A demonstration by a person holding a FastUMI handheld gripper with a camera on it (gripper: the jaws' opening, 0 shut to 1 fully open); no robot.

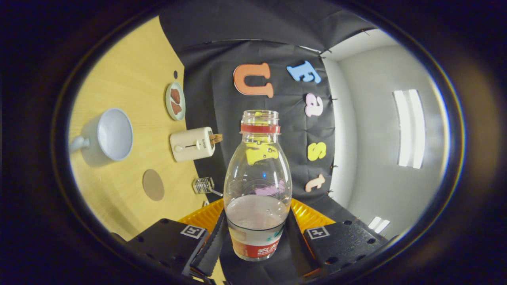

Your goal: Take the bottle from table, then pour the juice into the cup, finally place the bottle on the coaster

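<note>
A clear plastic bottle (257,186) with a red neck ring and no cap stands between my two fingers, and my gripper (256,237) is shut on its labelled lower part. Pale liquid fills roughly the bottom third. The whole scene is rolled, so the wooden table (126,71) appears to the left of the bottle. On it a white cup (113,134) with a handle lies well beyond and to the left of the fingers, its mouth facing me. A round brown coaster (153,184) lies on the table between the cup and the bottle.
A cream toaster (193,143) with a slice in it stands on the table close to the bottle's shoulder. A small plate (174,101) with brown pieces lies farther off. A wire whisk-like utensil (204,185) lies near the coaster. An orange ridged object (309,215) shows behind the bottle's base.
</note>
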